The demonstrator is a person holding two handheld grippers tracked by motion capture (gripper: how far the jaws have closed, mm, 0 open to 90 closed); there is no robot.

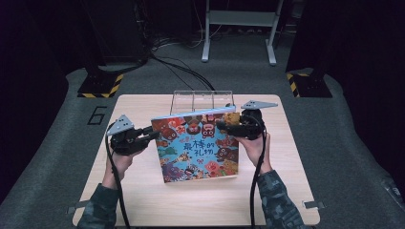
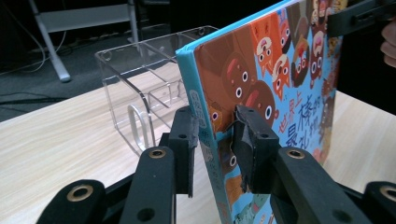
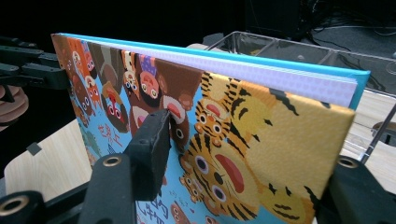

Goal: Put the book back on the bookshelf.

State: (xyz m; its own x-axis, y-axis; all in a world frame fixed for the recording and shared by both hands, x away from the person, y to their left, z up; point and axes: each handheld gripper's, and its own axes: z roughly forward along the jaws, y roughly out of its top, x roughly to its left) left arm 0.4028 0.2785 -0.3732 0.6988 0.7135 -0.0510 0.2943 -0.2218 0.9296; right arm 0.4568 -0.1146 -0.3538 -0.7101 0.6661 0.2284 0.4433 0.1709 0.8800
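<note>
High view: both grippers — left gripper [image 1: 152, 135], right gripper [image 1: 223, 126] — have jaws clamped on the picture book [image 1: 198, 145], tilting it upright toward the far clear rack [image 1: 202, 101] on the bench [image 1: 143, 200].

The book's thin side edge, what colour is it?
Light blue. The book shows its spine best in the left gripper view.
</note>
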